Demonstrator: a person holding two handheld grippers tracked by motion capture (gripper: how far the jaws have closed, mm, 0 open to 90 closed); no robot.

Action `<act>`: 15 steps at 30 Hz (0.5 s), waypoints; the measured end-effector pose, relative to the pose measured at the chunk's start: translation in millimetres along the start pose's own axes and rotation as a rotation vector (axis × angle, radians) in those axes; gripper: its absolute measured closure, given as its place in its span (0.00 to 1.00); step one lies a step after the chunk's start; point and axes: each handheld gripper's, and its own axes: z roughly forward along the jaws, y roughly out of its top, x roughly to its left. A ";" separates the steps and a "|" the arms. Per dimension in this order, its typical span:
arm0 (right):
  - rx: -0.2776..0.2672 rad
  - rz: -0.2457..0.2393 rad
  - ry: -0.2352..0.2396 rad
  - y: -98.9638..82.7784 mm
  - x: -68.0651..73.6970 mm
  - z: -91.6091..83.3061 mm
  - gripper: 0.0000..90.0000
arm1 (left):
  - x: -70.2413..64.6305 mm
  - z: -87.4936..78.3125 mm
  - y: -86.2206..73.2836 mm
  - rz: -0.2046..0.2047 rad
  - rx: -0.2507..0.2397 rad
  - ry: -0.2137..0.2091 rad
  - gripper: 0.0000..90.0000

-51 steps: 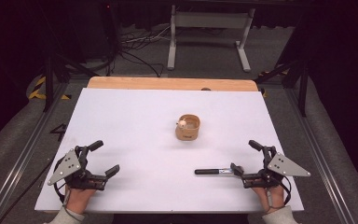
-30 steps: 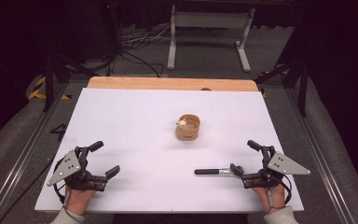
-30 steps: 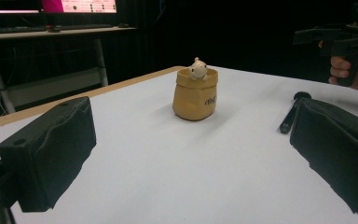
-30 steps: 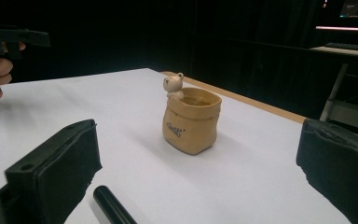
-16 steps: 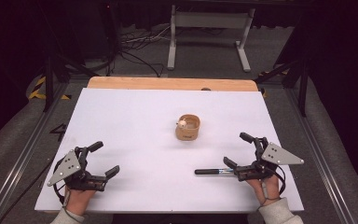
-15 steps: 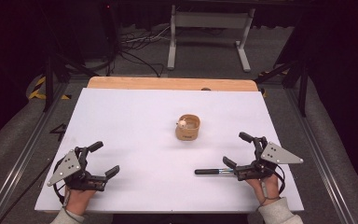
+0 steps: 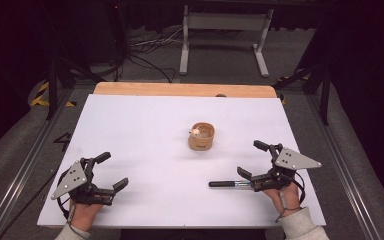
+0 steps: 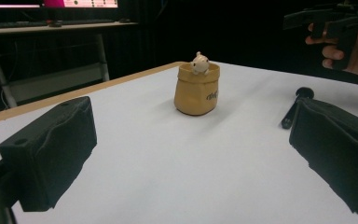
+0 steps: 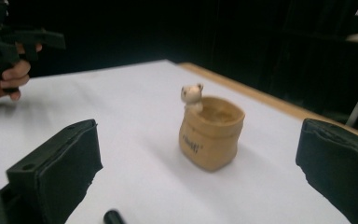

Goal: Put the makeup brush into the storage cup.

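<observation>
A small tan pot (image 7: 201, 137) with a pale animal figure (image 7: 195, 132) on its rim stands upright mid-table. A black pen-like tool (image 7: 226, 184) lies flat in front of it, to the right. My right gripper (image 7: 249, 159) is open and empty, its near jaw just above the tool's right end, and it faces the pot (image 9: 210, 135). The tool's tip (image 9: 114, 217) shows at that view's bottom edge. My left gripper (image 7: 112, 170) stands open and empty at the front left. In the left gripper view the pot (image 8: 197, 91) and the tool (image 8: 292, 108) lie ahead.
The white table top (image 7: 140, 125) has a wooden strip (image 7: 180, 89) along its far edge. Beyond it are a metal stand (image 7: 225, 30) and cables on the floor. Dark rails run along both sides of the table.
My right gripper has moved a little forward and left toward the tool's end and turned toward the pot. The left gripper, the pot and the tool have stayed put.
</observation>
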 end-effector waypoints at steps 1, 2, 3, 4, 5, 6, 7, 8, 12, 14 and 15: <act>0.027 0.002 -0.001 1.7 -0.5 0.7 0.00 | -0.3 0.2 0.0 0.001 0.000 0.000 0.01; 0.038 -0.002 -0.001 3.2 -0.6 0.7 0.00 | -0.7 0.1 0.3 0.002 0.002 0.001 0.01; 0.044 -0.008 0.013 5.0 -1.0 1.4 0.01 | -1.1 -0.1 0.5 0.004 0.004 0.002 0.01; 0.062 -0.002 0.035 6.4 -1.0 2.4 0.04 | -1.1 -0.1 0.5 0.004 0.004 0.002 0.01; 0.116 0.017 0.064 8.6 -2.4 5.1 0.06 | -1.3 -0.3 0.8 0.007 0.005 0.003 0.01; 0.160 0.030 0.076 10.3 -3.5 7.2 0.05 | -1.2 -0.4 0.8 0.007 0.007 0.001 0.01; 0.206 0.047 0.091 12.0 -5.2 9.8 0.06 | -1.4 -0.2 0.6 0.005 0.005 0.003 0.01; 0.238 0.058 0.104 13.5 -6.6 11.8 0.07 | -1.4 -0.1 0.3 0.004 0.007 0.003 0.01; 0.358 0.022 0.116 20.0 -10.6 20.1 0.06 | -1.3 -0.4 0.4 0.005 0.007 0.003 0.01; 0.420 -0.005 0.122 22.4 -11.5 24.7 0.06 | -1.3 -0.4 0.3 0.005 0.008 0.002 0.01; 0.445 -0.025 0.125 23.9 -11.4 26.8 0.07 | -1.2 -0.3 0.2 0.005 0.008 0.001 0.01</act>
